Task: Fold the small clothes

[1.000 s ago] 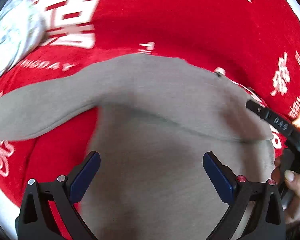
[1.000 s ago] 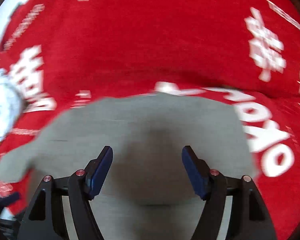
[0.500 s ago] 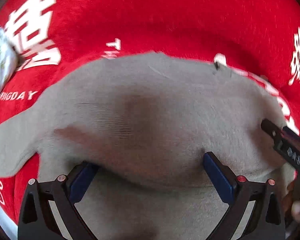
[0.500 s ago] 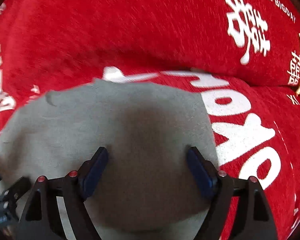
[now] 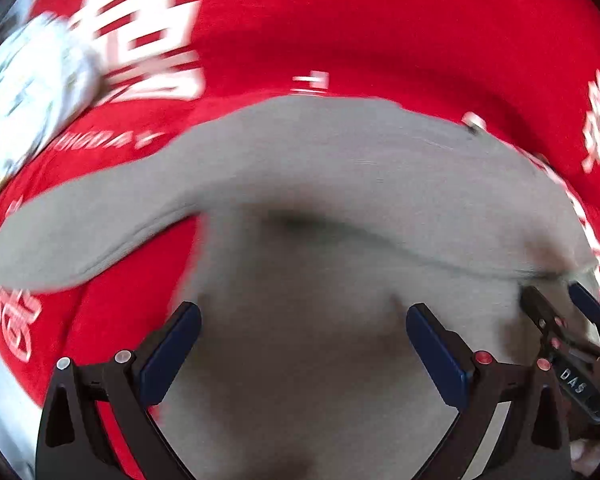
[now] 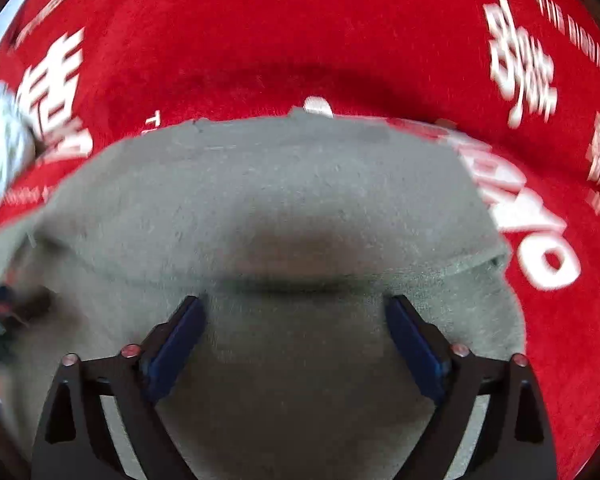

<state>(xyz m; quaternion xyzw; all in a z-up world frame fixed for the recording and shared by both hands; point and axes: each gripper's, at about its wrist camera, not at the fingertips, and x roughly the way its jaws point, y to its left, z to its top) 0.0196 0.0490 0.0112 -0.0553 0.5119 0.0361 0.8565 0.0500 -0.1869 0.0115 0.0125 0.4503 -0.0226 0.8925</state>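
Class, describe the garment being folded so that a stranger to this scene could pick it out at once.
Start from the big red cloth printed with white characters. Lying on it is the grey garment, its top part folded over its lower part and one long sleeve trailing left. It is the only plain grey piece; the pale patterned bundle at the far left is crumpled.

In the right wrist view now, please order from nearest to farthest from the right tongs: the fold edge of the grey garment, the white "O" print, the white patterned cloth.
From the right tongs:
1. Fold edge, just ahead, centre.
2. "O" print, right.
3. White patterned cloth, far left.
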